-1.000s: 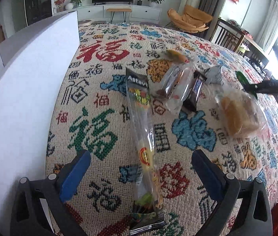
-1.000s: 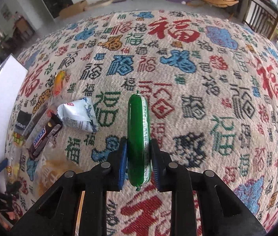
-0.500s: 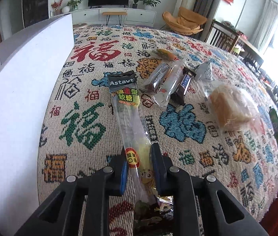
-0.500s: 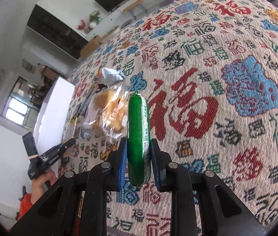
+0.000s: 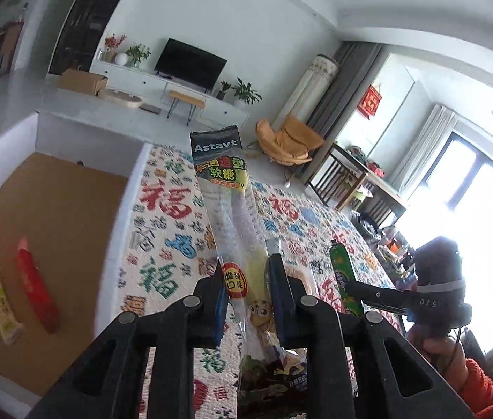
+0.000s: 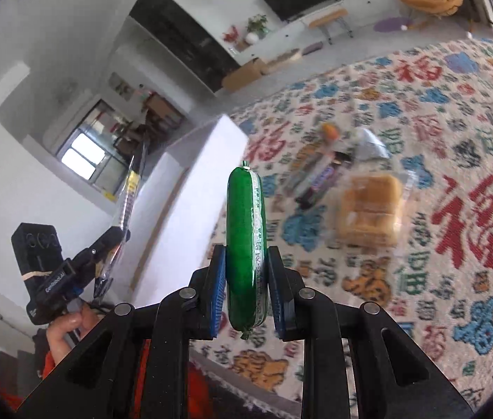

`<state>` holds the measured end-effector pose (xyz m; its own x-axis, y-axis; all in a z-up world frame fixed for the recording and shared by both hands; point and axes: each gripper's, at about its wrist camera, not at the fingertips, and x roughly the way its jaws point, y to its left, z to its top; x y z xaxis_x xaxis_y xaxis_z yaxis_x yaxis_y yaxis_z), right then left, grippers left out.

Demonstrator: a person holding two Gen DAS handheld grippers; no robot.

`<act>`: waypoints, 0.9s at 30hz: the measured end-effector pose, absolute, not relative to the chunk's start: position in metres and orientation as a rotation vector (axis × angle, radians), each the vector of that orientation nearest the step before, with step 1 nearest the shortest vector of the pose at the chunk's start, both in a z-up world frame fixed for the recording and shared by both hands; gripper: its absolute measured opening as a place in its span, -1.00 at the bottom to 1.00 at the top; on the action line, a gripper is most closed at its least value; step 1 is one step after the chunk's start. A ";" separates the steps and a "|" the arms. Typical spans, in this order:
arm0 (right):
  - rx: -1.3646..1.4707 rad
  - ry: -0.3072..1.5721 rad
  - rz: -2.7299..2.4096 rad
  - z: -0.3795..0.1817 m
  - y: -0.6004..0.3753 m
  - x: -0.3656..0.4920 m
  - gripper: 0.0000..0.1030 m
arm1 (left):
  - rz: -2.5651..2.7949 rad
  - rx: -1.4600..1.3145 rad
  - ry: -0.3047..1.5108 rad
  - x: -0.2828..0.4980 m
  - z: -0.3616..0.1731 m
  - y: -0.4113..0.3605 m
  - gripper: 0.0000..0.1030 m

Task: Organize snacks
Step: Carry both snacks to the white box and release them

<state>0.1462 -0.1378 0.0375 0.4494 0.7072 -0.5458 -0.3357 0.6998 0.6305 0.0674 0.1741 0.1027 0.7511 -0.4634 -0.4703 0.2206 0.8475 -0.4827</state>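
Note:
My left gripper (image 5: 246, 279) is shut on a long clear candy packet (image 5: 227, 206) with a black "Astavt" top, lifted off the table and standing up. To its left is a white-walled box (image 5: 120, 209) with a brown floor, holding a red bar (image 5: 35, 289) and a pale bar (image 5: 0, 305). My right gripper (image 6: 246, 276) is shut on a green sausage stick (image 6: 244, 230), held above the patterned tablecloth (image 6: 455, 279). The right gripper (image 5: 358, 291) with the green sausage stick (image 5: 342, 272) also shows at the right of the left wrist view. The left gripper (image 6: 113, 241) with the candy packet (image 6: 127, 192) appears at the left of the right wrist view.
On the cloth lie a bagged bread loaf (image 6: 368, 209), a dark chocolate bar (image 6: 319, 183), a silver pouch (image 6: 370, 145) and an orange-tipped packet (image 6: 330, 132). The white box wall (image 6: 190, 188) stands left of them. A hand and orange sleeve (image 5: 476, 380) hold the right gripper.
My left gripper went from open to shut on the candy packet, then lifted it off the table toward the box. My right gripper carried the sausage stick up and swung toward the box.

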 end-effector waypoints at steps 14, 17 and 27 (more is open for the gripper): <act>0.399 0.983 1.002 0.064 0.108 0.184 -0.07 | 0.127 -0.280 0.745 0.088 0.080 0.326 0.40; 0.386 0.953 0.970 0.055 0.092 0.181 0.12 | 0.164 -0.278 0.737 0.084 0.064 0.320 0.43; -0.138 0.675 0.326 -0.017 -0.096 0.141 0.35 | -0.231 -0.283 0.753 0.080 0.055 0.169 0.69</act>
